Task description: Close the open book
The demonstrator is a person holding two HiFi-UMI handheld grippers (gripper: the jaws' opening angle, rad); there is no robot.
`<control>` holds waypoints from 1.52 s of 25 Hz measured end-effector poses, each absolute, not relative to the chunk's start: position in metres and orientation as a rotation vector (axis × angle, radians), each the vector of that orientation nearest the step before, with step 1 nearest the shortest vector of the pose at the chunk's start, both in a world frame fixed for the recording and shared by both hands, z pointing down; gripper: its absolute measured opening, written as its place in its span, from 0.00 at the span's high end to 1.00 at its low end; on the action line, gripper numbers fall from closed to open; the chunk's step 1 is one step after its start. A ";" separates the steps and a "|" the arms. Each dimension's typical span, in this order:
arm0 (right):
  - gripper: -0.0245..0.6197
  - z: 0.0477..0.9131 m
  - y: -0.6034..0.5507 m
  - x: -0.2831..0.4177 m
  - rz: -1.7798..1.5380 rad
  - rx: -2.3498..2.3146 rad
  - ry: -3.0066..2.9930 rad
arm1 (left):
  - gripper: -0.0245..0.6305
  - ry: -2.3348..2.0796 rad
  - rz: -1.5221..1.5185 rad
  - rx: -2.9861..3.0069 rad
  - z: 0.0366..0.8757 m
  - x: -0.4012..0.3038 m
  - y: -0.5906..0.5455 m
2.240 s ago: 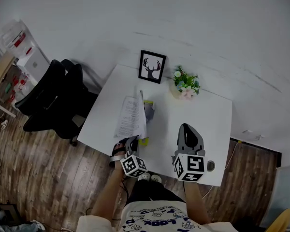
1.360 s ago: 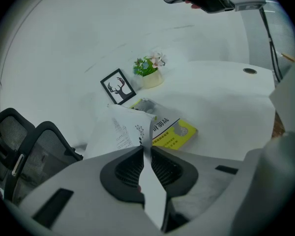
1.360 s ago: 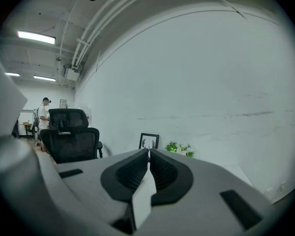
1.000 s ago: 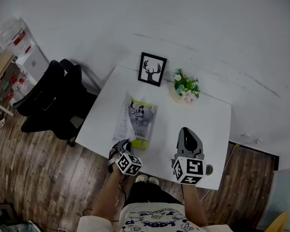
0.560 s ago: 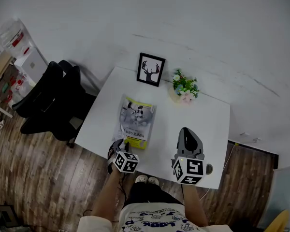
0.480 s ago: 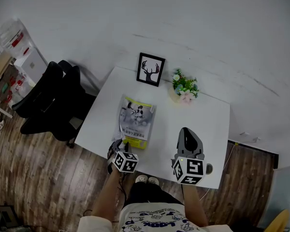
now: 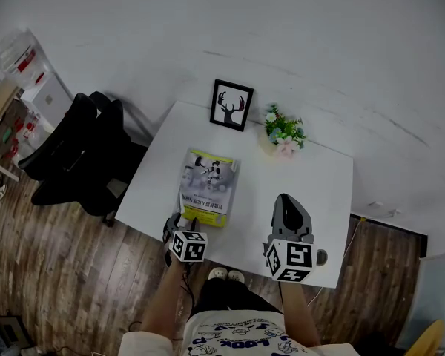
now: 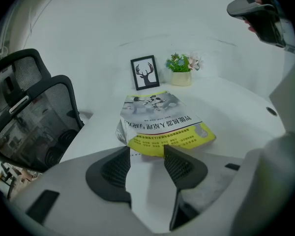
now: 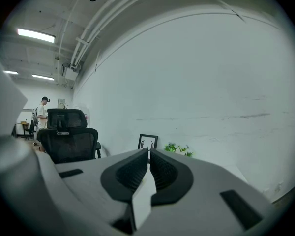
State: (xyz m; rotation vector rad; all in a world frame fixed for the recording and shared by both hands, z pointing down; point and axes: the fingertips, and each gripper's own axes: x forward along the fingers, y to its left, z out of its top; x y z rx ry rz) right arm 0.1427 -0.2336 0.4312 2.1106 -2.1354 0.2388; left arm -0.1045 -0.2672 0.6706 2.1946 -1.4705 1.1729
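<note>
Our left claw (image 7: 178,223) sits at the near edge of the white surface (image 7: 304,176). Its jaws are opening, and its pads press on nothing. The book (image 7: 208,186) lies shut and flat just ahead of its tips, yellow cover up. The book's near edge is at the jaw tips, and its long side runs away from us.

Our right claw (image 7: 285,197) hovers over the bare right half of the surface, well apart from the book. Its jaws are pressed together with nothing between them. Ahead of it there is open room up to the plant (image 7: 285,130) and the picture frame (image 7: 232,104), which stand by the far edge at the wall.

To the left of the left claw the surface ends close by, and black chairs (image 7: 81,150) stand past that edge on the wooden floor (image 7: 59,273).

The left gripper view shows the left claw (image 8: 146,154) spread. It also shows a loose page corner sticking out at the book's (image 8: 162,122) near left, which the head view does not resolve. The right gripper view looks past the right claw (image 9: 149,155) and misses the book, but it catches a person (image 9: 41,113) far behind the chairs (image 9: 69,136).
</note>
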 end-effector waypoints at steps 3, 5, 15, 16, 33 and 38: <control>0.91 0.430 -0.235 0.139 0.236 2.103 -2.142 | 0.62 -1.465 1.153 2.170 0.673 -0.111 -0.266; 0.91 0.430 -0.236 0.136 0.234 2.097 -2.150 | 0.58 -1.480 1.137 2.147 0.673 -0.117 -0.265; 0.91 0.423 -0.242 0.116 0.216 2.061 -2.204 | 0.57 -1.630 1.010 2.138 0.636 -0.147 -0.269; 0.91 0.421 -0.242 0.113 0.212 2.057 -2.212 | 0.57 -1.649 0.989 2.147 0.628 -0.149 -0.270; 0.91 0.379 -0.246 0.092 0.090 2.041 -2.327 | 0.78 -1.932 0.300 2.369 0.417 -0.149 -0.281; 0.91 0.364 -0.244 0.088 0.048 2.044 -2.357 | 0.86 -1.969 0.169 2.420 0.370 -0.144 -0.270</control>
